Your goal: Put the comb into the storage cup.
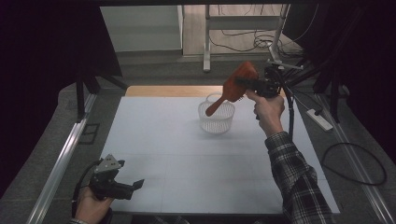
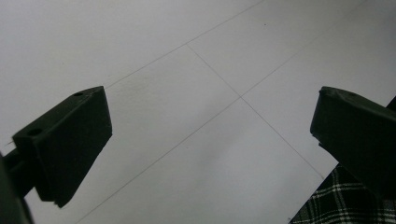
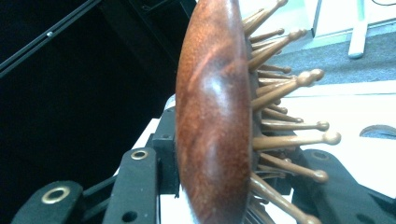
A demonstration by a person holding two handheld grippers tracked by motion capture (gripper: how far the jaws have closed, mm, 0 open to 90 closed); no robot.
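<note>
A reddish-brown wooden hairbrush (image 1: 232,87) hangs in the air over a small white mesh basket (image 1: 216,116) at the far middle of the table, handle pointing down toward the basket. My right gripper (image 1: 250,84) is shut on the brush head. In the right gripper view the brush's wooden back (image 3: 212,112) sits between the jaws with its wooden bristles (image 3: 285,112) pointing right. My left gripper (image 1: 133,186) rests low at the table's near left corner, open with nothing between its fingers (image 2: 70,140).
The white table (image 1: 187,158) spreads between the two grippers. Metal stand legs (image 1: 206,42) and cables lie on the floor beyond the far edge. A power strip (image 1: 319,119) lies off the right side. A plaid sleeve (image 1: 299,182) reaches over the right part.
</note>
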